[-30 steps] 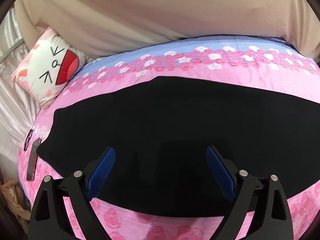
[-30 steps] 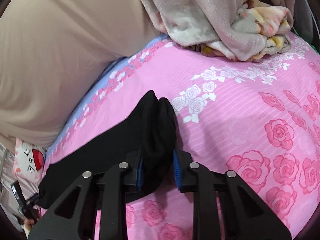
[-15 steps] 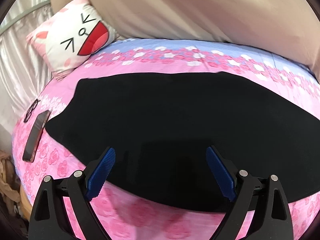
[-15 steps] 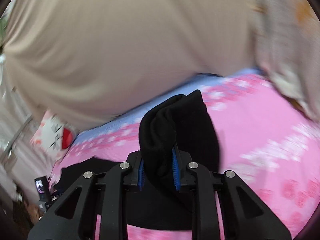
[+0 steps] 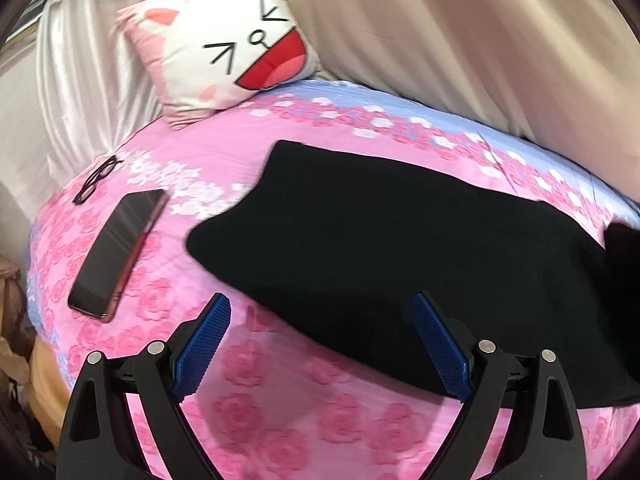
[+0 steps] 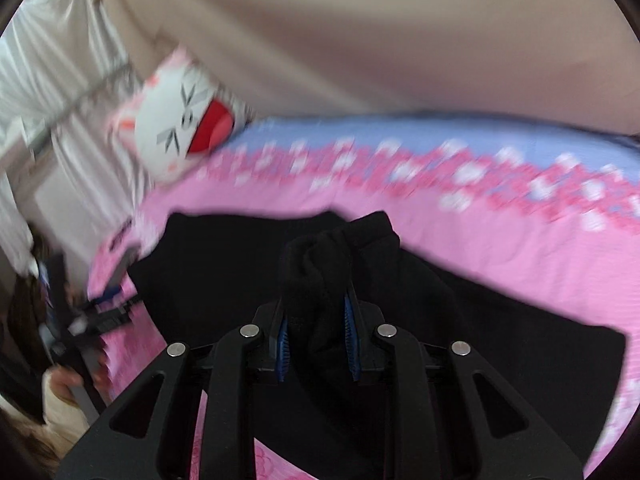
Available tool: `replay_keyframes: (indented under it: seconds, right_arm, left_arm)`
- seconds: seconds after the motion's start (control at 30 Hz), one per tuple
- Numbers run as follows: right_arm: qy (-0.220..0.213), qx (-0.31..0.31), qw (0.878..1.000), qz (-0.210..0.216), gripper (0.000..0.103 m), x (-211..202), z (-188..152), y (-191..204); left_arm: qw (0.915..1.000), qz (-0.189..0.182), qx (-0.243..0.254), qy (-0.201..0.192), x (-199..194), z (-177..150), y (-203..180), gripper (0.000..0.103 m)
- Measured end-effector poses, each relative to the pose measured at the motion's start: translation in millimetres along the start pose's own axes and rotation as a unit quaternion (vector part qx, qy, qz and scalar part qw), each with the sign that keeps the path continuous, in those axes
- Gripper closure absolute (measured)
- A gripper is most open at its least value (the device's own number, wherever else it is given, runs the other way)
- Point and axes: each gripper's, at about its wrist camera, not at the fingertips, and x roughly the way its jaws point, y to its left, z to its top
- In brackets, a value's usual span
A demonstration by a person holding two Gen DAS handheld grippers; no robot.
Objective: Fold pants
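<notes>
So your phone (image 5: 116, 252) and glasses (image 5: 96, 179) sit just left of the black pants (image 5: 392, 248); left gripper (image 5: 320, 344) hovers spread wide, right gripper (image 6: 318, 344) clenched on a bunched pants end

The pants (image 5: 400, 248) are matt black knitted cloth. The bedsheet (image 5: 224, 160) is thin printed cotton-like cloth. The phone (image 5: 116, 252) has a glossy glass face. The curtain (image 5: 80, 80) looks satin and shiny. The gripper pads (image 5: 202, 344) are ribbed blue rubber.
</notes>
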Motion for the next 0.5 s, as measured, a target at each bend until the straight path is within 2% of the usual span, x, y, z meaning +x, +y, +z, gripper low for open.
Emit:
replay_keyframes:
  seconds: [0.17,0.33,0.43,0.5]
  right_arm:
    - [0.046,-0.005,0.999,-0.009,0.082,33.2,-25.4,8.9]
    - [0.055,-0.009,0.998,-0.019,0.081,39.0,-35.9,7.3]
    - [0.058,-0.023,0.998,-0.026,0.076,44.5,-34.8,13.9]
    - [0.057,-0.033,0.997,-0.027,0.068,44.3,-34.8,18.1]
  left_arm:
    - [0.9997,0.001,-0.023,0.004,6.3,1.7,26.7,0.013]
    - [0.999,-0.005,-0.042,0.011,11.5,2.0,43.1,0.013]
    - [0.9988,-0.006,-0.046,0.014,12.2,1.1,47.8,0.013]
    - [0.9987,-0.006,-0.049,0.016,11.9,0.2,51.4,0.013]
